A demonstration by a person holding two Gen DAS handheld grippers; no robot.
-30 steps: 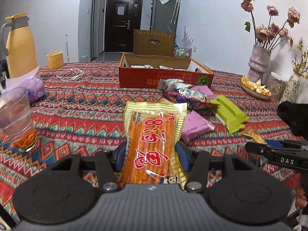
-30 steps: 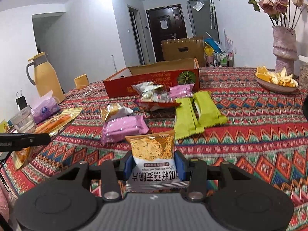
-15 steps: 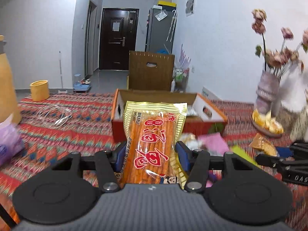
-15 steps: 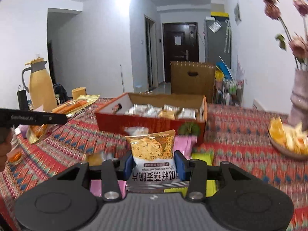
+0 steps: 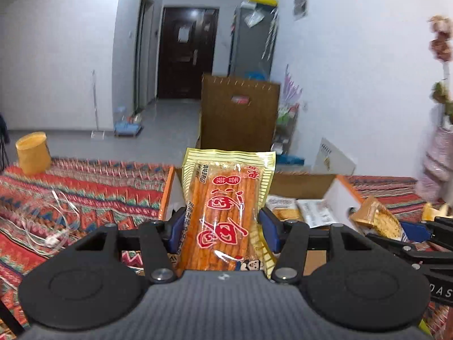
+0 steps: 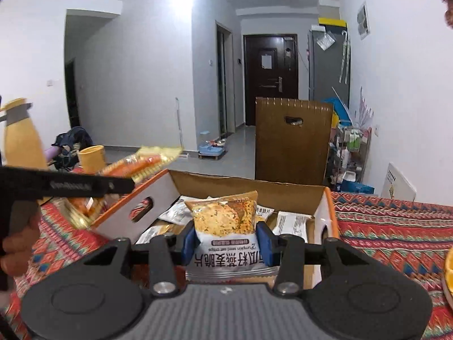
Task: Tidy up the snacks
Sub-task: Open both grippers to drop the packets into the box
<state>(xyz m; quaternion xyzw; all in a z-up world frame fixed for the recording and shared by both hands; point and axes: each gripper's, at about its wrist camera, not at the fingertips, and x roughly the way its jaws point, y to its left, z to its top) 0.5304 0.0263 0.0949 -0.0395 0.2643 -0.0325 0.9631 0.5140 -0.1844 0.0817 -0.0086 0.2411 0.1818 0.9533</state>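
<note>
The left gripper (image 5: pixel 223 228) is clenching the orange stick packet (image 5: pixel 226 215); the right gripper (image 6: pixel 228 239) is gripping the oat crisps packet (image 6: pixel 226 226) mid-frame above the box (image 6: pixel 325 221). Letting go early risks packets landing on the rim or desk (image 6: pixel 390 226).

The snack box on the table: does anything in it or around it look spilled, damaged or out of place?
Nothing stands out. The box sits open and whole, with packets lying loose inside. The left gripper holds the orange stick snack pack, the right gripper the oat crisps packet, both unopened. A white cable lies tangled on the tablecloth.
</note>
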